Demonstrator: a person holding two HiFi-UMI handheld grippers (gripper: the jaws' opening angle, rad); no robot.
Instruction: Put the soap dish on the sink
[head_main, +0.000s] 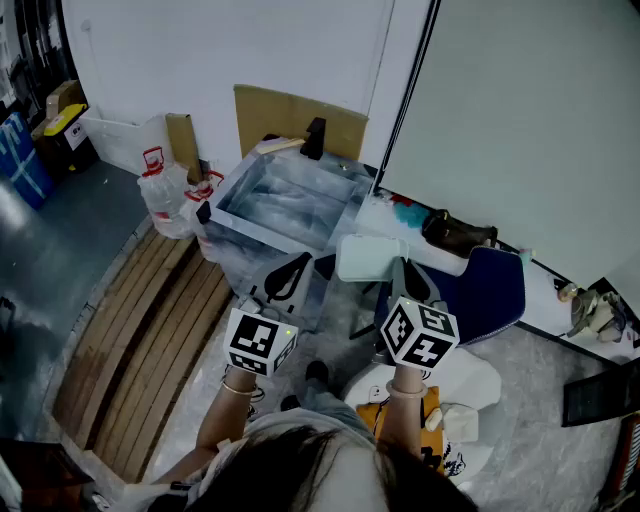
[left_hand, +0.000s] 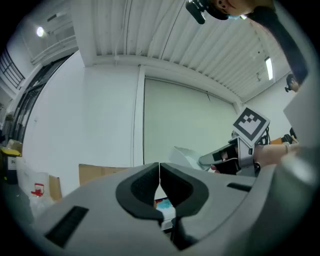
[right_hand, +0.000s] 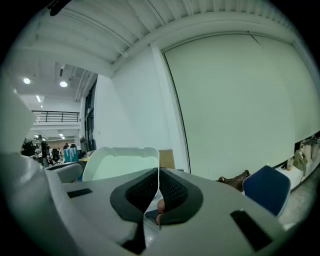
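Observation:
The soap dish (head_main: 369, 257) is a pale green, rounded-square tray, held in the air just right of the sink. My right gripper (head_main: 399, 268) is shut on its near edge; in the right gripper view the dish (right_hand: 120, 162) stands up behind the closed jaws. The steel sink (head_main: 232, 216) with a black tap (head_main: 315, 138) sits ahead and to the left. My left gripper (head_main: 297, 266) hangs beside the sink's near corner, jaws pressed together and empty, as the left gripper view (left_hand: 159, 172) also shows. In that view the right gripper's marker cube (left_hand: 251, 124) appears at the right.
Cardboard (head_main: 300, 118) leans on the wall behind the sink. Plastic bottles (head_main: 165, 195) stand to its left, above wooden slats (head_main: 150, 330). A blue chair (head_main: 492, 284), a white stool (head_main: 468, 384) and brown shoes (head_main: 457, 232) lie at the right.

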